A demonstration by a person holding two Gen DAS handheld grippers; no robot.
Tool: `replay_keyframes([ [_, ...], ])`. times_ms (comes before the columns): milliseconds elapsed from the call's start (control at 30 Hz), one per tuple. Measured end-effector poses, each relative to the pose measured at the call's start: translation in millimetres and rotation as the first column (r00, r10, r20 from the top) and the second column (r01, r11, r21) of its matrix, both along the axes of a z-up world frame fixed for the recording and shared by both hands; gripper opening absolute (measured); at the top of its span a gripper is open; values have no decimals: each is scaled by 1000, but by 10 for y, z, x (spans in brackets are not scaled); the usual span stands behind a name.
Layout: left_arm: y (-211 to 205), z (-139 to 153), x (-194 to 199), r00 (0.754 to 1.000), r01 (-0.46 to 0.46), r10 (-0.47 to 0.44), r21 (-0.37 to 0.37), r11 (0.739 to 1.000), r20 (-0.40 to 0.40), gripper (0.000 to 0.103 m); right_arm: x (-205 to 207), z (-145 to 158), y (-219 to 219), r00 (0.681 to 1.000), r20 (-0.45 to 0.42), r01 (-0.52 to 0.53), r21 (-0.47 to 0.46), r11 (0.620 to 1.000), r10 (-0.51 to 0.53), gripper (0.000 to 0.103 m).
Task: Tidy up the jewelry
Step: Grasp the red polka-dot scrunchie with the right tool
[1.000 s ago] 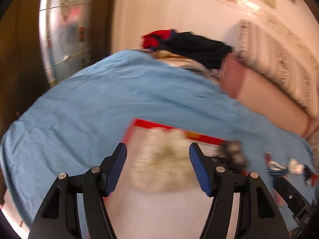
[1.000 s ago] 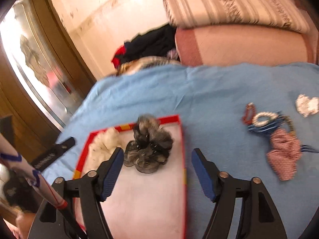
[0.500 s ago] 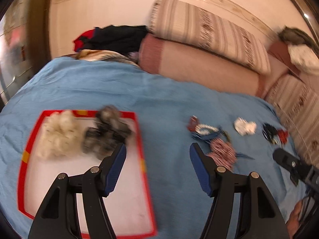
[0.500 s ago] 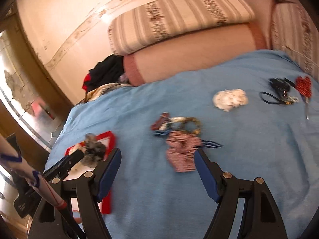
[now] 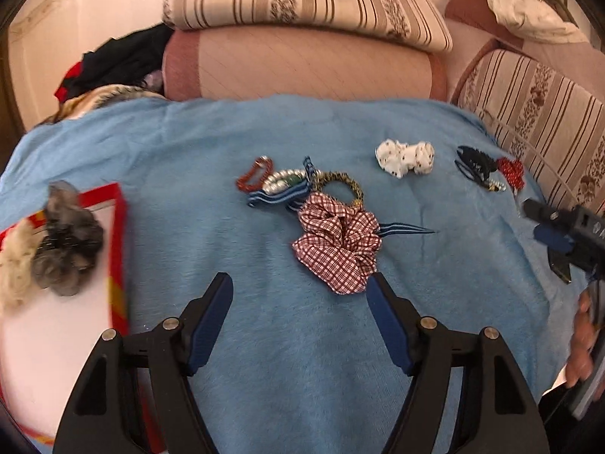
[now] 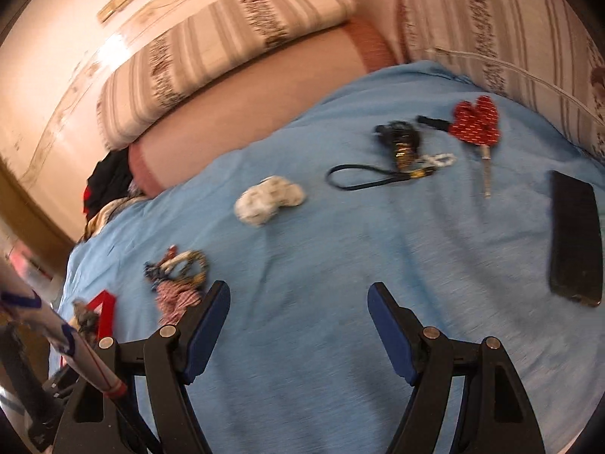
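Scrunchie in red-and-white checked fabric (image 5: 338, 244) lay on the blue bed cover (image 5: 287, 340), just ahead of the left hand-held gripper (image 5: 298, 302), whose jaws had just been opening, nothing between them. Looked soft, light, crushable; best pinched across one bunched fold, clear of the striped ribbon (image 5: 278, 196) touching it. Right hand-held gripper (image 6: 298, 302) spread, empty, over bare cover.
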State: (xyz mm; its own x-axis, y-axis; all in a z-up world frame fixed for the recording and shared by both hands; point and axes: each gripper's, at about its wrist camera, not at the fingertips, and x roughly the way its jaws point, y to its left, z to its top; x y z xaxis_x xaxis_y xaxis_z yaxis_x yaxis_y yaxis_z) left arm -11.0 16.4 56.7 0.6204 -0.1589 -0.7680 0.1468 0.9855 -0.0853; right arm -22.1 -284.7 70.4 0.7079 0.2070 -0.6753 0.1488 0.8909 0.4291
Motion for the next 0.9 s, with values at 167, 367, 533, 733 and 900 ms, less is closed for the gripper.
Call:
replay_keyframes([
  [167, -43, -196, 233, 999, -3, 4, 27, 1000, -40, 72, 110, 145, -461, 994, 24, 104, -8, 995, -104, 79],
  [367, -132, -216, 232, 997, 55, -54, 15, 998, -58, 72, 518, 134, -1470, 950, -14, 310, -60, 949, -312, 75],
  [533, -146, -131, 168, 997, 73, -73, 1, 997, -25, 72, 1100, -176, -2135, 923, -114, 361, -64, 930, -367, 68],
  [733, -117, -209, 249, 998, 48, -47, 16, 999, -42, 72, 1632, -609, -2394, 906, -232, 341, -96, 935, -354, 9],
  [900, -113, -240, 303, 999, 32, -31, 25, 999, -39, 72, 1226, -114, -2125, 934, -68, 341, -133, 931, -352, 5],
])
